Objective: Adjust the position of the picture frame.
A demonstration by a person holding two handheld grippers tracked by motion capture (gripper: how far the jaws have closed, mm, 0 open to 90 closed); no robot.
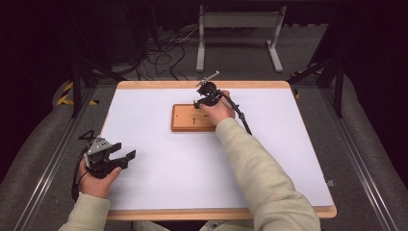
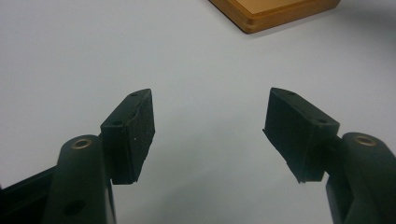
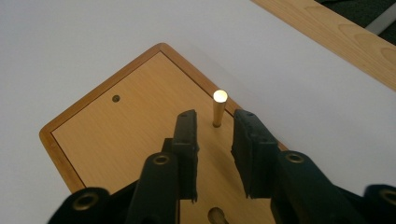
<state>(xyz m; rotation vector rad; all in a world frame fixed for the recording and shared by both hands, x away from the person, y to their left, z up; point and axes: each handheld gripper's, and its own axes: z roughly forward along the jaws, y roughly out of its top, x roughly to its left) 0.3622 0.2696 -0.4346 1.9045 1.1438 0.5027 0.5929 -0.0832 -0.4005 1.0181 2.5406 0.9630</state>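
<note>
A slim brass-coloured peg (image 3: pixel 218 108) is seen standing upright in a flat wooden board (image 3: pixel 126 135), close to one of the board's long edges. In the right gripper view its round top shines brightly and its foot sits in the board. A small dark hole (image 3: pixel 116 98) is drilled nearer a rounded corner, and a second peg (image 3: pixel 218 215) is cut off by the bottom edge of that view. The right gripper (image 3: pixel 215 128) is held just short of the upright peg, its jaws narrowly parted with nothing between them; the peg is not touched. In the high view the board (image 1: pixel 185 118) lies on the white counter (image 1: pixel 159 168), partly hidden by the right hand (image 1: pixel 219 110). The counter is edged in pale wood. The left gripper (image 2: pixel 210 126) is held well apart near the counter's left edge, jaws wide and empty, their black pads matt and blocky.
</note>
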